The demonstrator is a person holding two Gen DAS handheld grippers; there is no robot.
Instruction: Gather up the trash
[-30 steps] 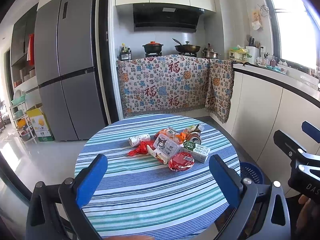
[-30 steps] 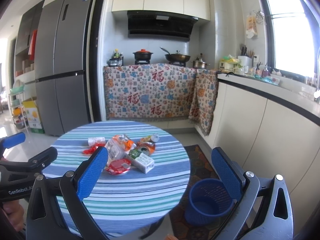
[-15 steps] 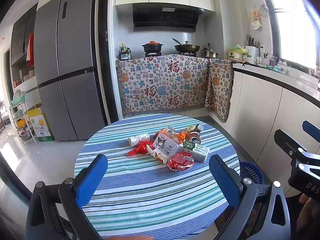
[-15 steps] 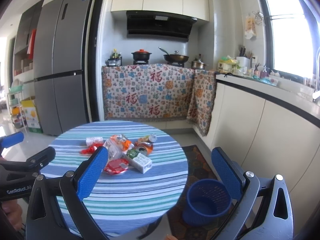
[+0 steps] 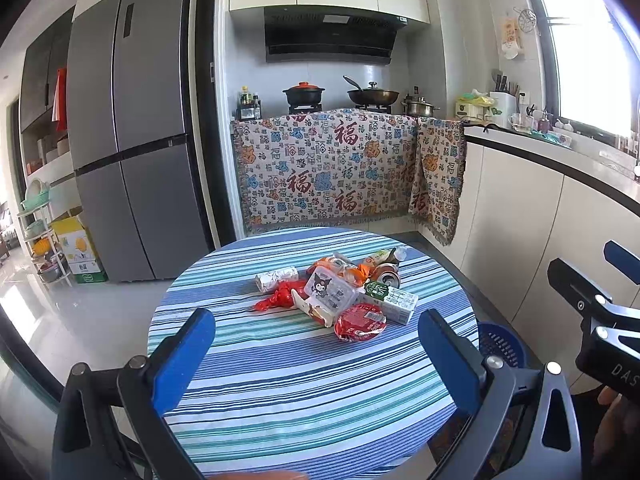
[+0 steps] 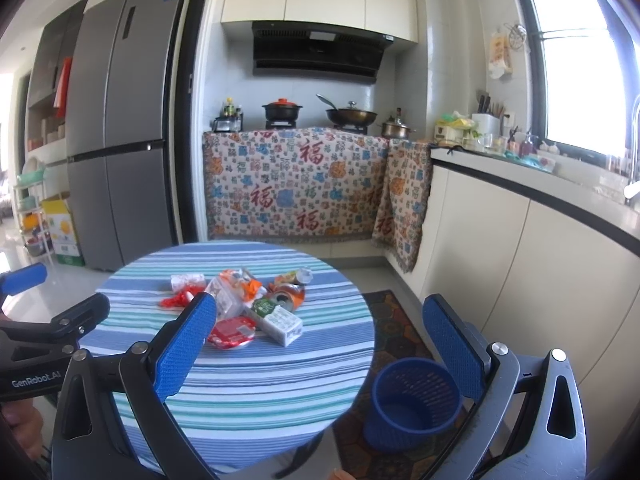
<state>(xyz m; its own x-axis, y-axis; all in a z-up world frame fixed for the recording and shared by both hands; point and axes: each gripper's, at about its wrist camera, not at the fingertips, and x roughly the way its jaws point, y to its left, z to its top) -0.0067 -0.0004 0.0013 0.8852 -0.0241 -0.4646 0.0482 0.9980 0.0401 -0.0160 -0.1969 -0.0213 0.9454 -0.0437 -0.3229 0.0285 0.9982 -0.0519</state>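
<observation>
Since both the left gripper (image 5: 312,354) and right gripper (image 6: 320,344) are held wide apart and empty, nothing's been picked yet. Nearest, toward 12 o'clock on the striped table (image 5: 280,400), a floppy red lid (image 5: 360,323) probably gets pinched by its rim. Behind it, the light, stiff milk carton (image 6: 279,321) lies flat, long axis running 10-to-4. The blue bin (image 6: 412,404) sits at 4 o'clock.

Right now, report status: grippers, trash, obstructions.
Left gripper and right gripper open, empty, short of the table. Trash pile untouched. Blue bin on floor, empty. Nothing blocking.
</observation>
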